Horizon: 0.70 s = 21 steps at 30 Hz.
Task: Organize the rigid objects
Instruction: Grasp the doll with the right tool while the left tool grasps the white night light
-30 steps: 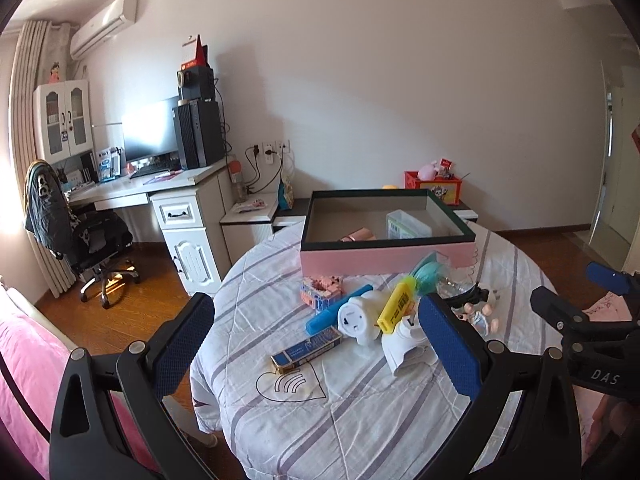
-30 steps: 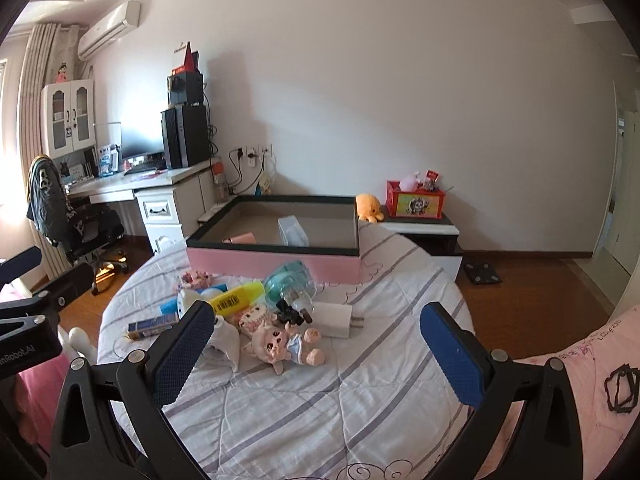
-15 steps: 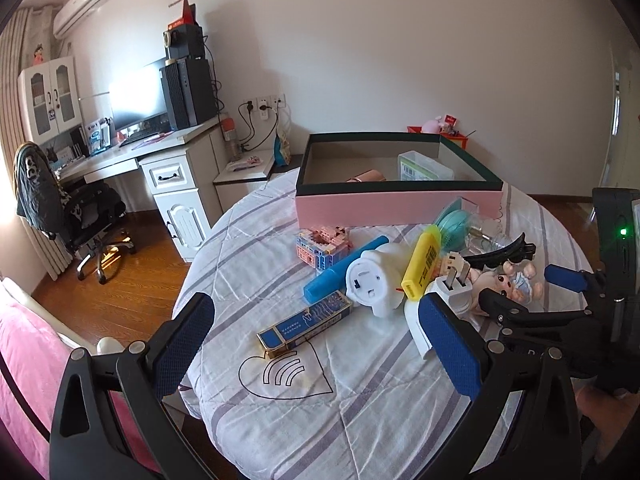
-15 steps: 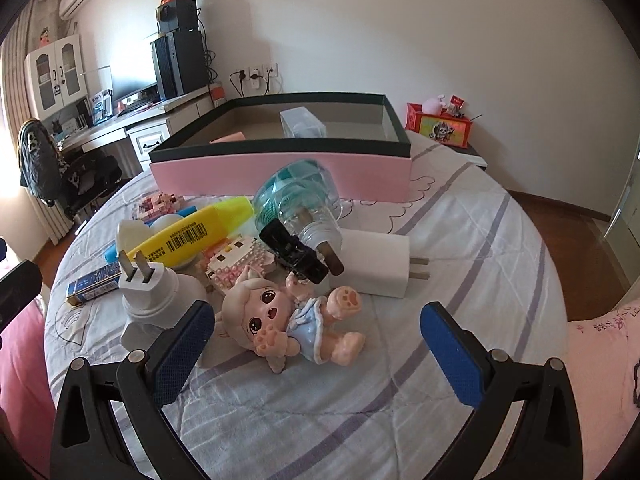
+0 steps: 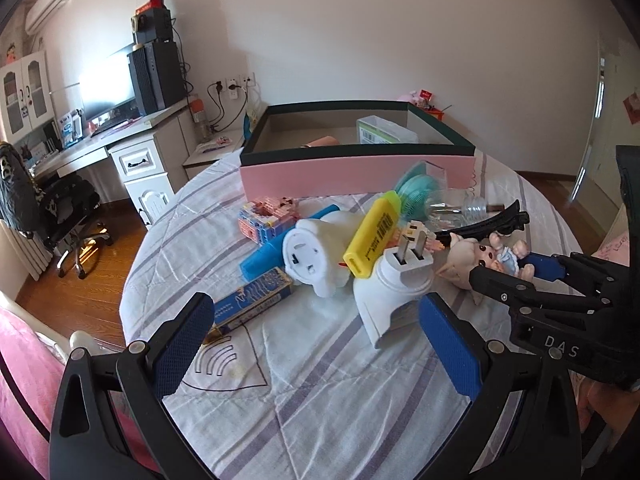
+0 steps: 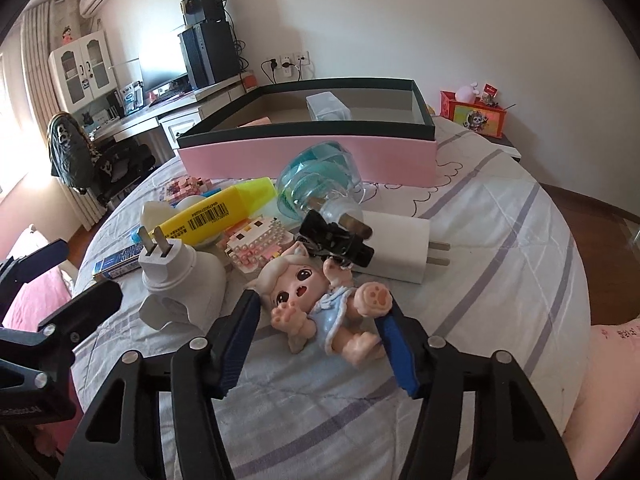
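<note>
Left gripper (image 5: 316, 344) jaws wide apart, nothing between them, hovering near the blue box (image 5: 252, 300) and white plug adapter (image 5: 394, 288). Right gripper (image 6: 318, 334) jaws closing around the doll (image 6: 320, 300): doll sits between the blue pads, right pad (image 6: 396, 348) at its leg, left pad not clearly pressing, so not gripped. Doll lies on its back at near right of the pile on the round table (image 6: 500, 280). Counted: two white plug adapters, one yellow highlighter (image 6: 224, 210), one teal bottle (image 6: 312, 184), one black clip (image 6: 336, 240), one pink tray (image 6: 312, 156) at far side holding one clear box (image 6: 328, 106).
</note>
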{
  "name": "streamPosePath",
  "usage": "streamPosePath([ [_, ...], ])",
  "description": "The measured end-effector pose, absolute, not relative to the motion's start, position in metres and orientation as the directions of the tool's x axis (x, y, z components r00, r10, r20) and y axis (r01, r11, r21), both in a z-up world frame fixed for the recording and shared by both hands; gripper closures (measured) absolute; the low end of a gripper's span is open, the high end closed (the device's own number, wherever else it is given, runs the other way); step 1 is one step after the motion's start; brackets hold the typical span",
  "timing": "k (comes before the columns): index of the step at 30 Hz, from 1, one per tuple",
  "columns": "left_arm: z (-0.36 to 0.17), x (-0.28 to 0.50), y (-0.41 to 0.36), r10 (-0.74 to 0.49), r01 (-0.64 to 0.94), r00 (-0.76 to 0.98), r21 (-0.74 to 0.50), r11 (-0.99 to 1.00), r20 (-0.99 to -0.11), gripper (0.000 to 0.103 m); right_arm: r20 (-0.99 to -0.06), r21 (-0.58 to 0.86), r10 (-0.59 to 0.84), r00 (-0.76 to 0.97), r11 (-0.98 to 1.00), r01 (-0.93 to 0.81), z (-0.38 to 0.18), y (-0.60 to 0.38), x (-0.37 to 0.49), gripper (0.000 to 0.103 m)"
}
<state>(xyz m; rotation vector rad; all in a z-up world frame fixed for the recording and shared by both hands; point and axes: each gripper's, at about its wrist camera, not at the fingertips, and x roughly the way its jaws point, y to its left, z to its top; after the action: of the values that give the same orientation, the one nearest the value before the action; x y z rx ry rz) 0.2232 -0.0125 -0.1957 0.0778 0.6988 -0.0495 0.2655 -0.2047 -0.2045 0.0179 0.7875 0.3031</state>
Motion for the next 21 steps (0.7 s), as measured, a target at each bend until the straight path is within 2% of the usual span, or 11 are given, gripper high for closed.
streamPosePath([
  [1,-0.198,0.225,-0.016,-0.025,0.079,0.759,0.054,0.995,-0.651,0.000,-0.694,0.132,0.277,0.665,0.956,-0.261,-0.204,-0.207,0.264,0.053],
  [9,-0.214,0.240,-0.039,-0.046,0.104,0.720,0.042,0.994,-0.692,0.000,-0.683,0.131,0.254,0.684,0.965,-0.228,-0.202,-0.232,0.253,0.053],
  [16,-0.233,0.266,-0.051,-0.018,0.088,0.678,0.056,0.995,-0.735,0.000,-0.675,0.174,0.293,0.677,0.955,-0.240,-0.204,-0.237,0.257,0.053],
  [17,-0.234,0.268,-0.050,-0.034,0.095,0.667,0.040,0.995,-0.744,0.003,-0.674,0.181,0.301,0.674,0.953,-0.244,-0.204,-0.238,0.259,0.053],
  [18,-0.235,0.269,-0.049,-0.064,0.111,0.664,0.014,0.994,-0.745,0.012,-0.671,0.192,0.309,0.674,0.950,-0.245,-0.205,-0.239,0.260,0.052],
  [20,-0.236,0.270,-0.047,-0.092,0.125,0.659,-0.013,0.992,-0.747,0.021,-0.672,0.209,0.328,0.664,0.944,-0.255,-0.206,-0.238,0.263,0.051],
  [21,-0.236,0.268,-0.046,-0.101,0.131,0.661,-0.019,0.991,-0.743,0.036,-0.671,0.219,0.336,0.660,0.941,-0.257,-0.207,-0.238,0.265,0.049],
])
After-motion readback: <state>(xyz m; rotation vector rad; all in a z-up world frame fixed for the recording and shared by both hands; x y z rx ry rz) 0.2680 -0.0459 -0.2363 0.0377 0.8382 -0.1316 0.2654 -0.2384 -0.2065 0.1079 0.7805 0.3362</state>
